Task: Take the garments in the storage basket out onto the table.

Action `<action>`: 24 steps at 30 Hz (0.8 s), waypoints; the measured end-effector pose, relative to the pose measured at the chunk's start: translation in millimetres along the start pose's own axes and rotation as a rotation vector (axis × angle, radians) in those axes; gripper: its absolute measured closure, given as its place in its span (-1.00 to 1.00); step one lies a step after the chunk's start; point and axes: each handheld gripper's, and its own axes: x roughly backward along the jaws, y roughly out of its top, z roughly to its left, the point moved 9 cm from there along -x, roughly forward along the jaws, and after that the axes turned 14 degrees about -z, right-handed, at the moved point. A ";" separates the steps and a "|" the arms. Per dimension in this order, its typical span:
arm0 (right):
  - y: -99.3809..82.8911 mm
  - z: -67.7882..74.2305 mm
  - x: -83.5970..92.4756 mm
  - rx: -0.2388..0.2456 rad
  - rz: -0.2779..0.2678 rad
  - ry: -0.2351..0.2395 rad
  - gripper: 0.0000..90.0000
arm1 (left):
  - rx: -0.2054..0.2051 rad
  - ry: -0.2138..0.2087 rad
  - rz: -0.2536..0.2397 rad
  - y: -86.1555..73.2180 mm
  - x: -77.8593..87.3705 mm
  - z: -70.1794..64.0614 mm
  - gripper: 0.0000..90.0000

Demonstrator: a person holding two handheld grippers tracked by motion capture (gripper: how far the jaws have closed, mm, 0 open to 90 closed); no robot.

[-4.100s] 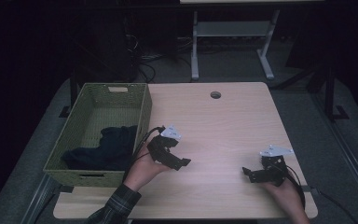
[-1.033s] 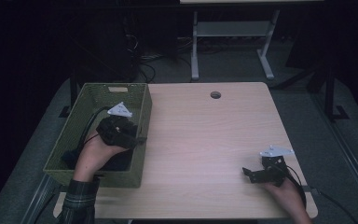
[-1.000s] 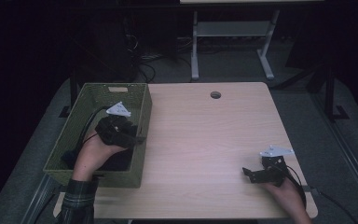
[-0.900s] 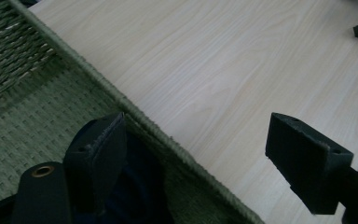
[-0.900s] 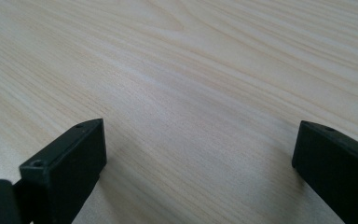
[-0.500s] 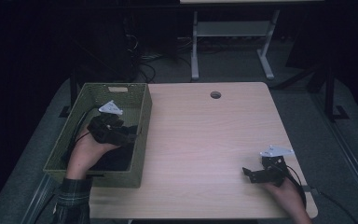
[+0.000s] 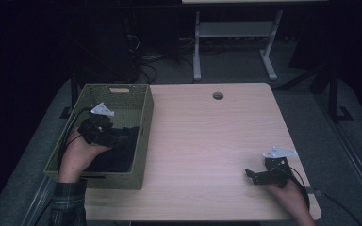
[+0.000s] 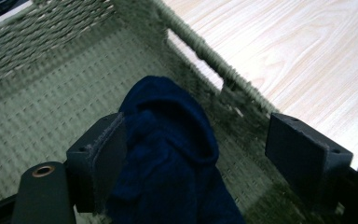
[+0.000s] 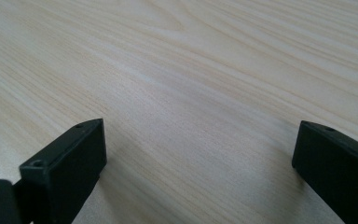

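**Cloth in basket, jaws apart**

The left gripper (image 8: 193,154) is being held inside the basket (image 7: 143,136), jaws wide apart around a dark blue cloth (image 8: 168,140); one jaw is touching it. The right gripper (image 7: 257,175) is being rested on the table (image 7: 207,141), jaws spread, nothing between them.

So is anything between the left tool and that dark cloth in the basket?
Nothing visible. The left tool is open inside the basket, with the dark cloth already between its jaws and against one of them.
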 end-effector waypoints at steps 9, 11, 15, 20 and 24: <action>0.1 -0.1 -0.1 0.001 -0.001 0.000 -0.95 | 0.028 0.022 0.069 -16.6 2.7 7.6 -0.54; 0.1 -0.1 -0.1 0.001 -0.001 0.000 -0.95 | 0.026 0.021 0.085 -20.1 1.0 9.4 -0.54; 0.1 -0.1 -0.1 0.001 -0.001 0.000 -0.95 | 0.035 0.019 0.103 -25.2 -2.1 12.5 -0.53; 0.0 -0.1 -0.1 0.002 -0.001 0.000 -0.95 | 0.049 0.028 0.137 -34.3 -4.8 17.8 -0.50; 0.0 -0.1 -0.1 0.002 -0.001 0.000 -0.95 | 0.051 0.041 0.169 -41.0 -5.9 22.2 -0.48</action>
